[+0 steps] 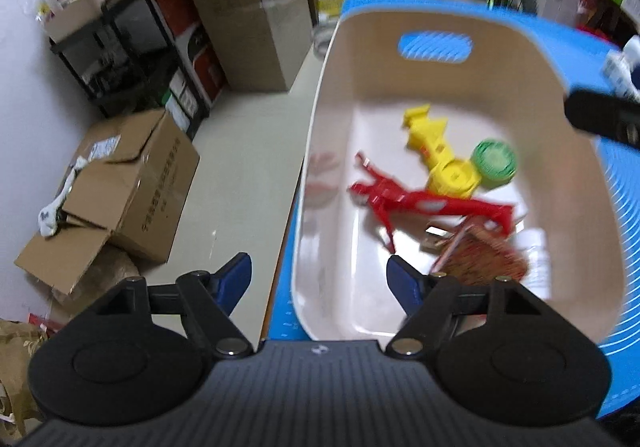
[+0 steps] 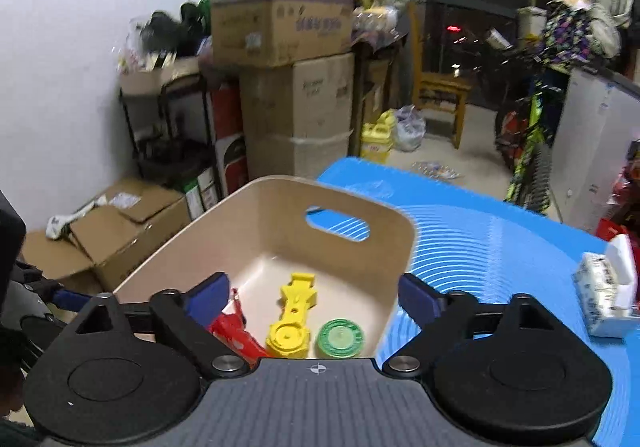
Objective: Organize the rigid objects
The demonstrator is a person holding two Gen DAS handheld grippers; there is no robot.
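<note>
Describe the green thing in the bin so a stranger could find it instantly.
On the blue mat sits a beige bin with a handle cutout. Inside, the green disc lies flat against the round end of the yellow toy. It is the only round, green piece there.

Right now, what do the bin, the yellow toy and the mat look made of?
Bin: probably moulded plastic, smooth beige semi-gloss, with rounded corners and a cut-out handle.
Yellow toy: hard plastic, evenly coloured, crisp moulded edges.
Mat: likely silicone or rubber, matte blue, printed white arcs; blur leaves it open.
</note>
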